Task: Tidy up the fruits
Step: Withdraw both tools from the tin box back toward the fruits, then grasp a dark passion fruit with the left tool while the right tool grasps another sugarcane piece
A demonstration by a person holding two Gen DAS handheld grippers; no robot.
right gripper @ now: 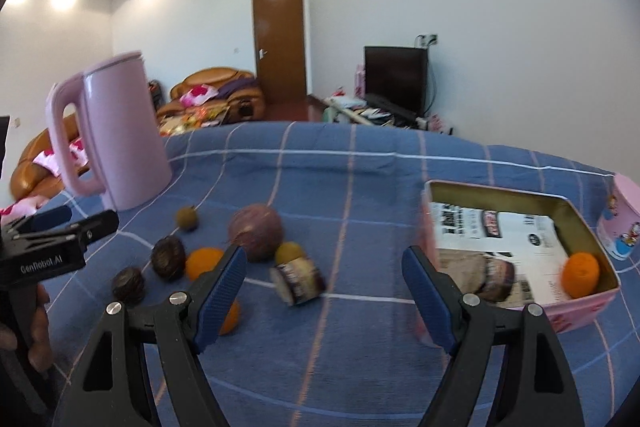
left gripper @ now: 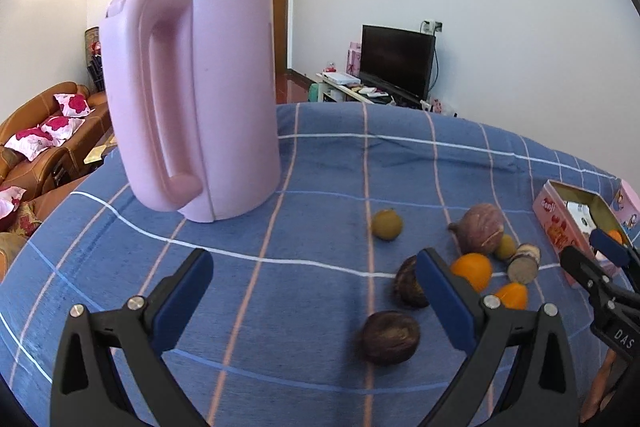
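Loose fruit lies on the blue checked cloth: a big purple fruit, two dark brown ones, an orange, a small green one and a cut stub. My right gripper hovers open just before them, nothing between its fingers. To its right stands a pink tin with one orange inside. My left gripper is also open and empty, left of the dark fruits and the purple fruit. In the left wrist view the pink tin sits at the far right.
A tall pink kettle stands on the cloth at the left, behind my left gripper. A second orange lies near the front. A pink lid or box stands right of the tin. Sofas and a TV are beyond the table.
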